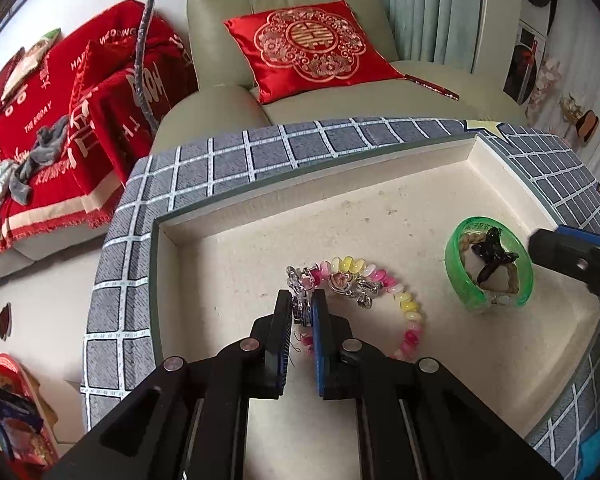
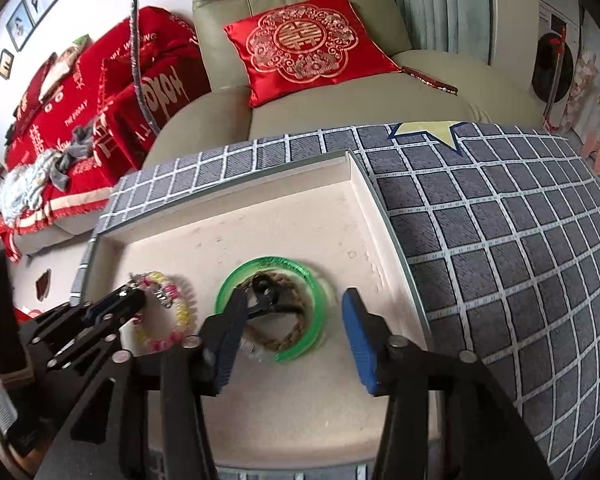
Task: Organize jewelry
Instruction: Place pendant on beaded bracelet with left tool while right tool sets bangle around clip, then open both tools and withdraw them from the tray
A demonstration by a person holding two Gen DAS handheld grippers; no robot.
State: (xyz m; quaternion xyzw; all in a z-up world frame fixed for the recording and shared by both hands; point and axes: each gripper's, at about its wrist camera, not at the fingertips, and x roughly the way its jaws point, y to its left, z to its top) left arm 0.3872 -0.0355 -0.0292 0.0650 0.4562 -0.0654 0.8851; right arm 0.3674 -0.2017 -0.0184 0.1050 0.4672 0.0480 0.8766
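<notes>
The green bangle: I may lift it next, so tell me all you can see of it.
The green bangle is a wide translucent ring, glassy or plastic-looking, with faint print on its rim. It lies flat on the beige floor of the tray, right of the bead bracelet. Inside it lie a tan braided cord and a dark piece. The right gripper is open and straddles it, the left finger over its inside; contact is unclear.
</notes>
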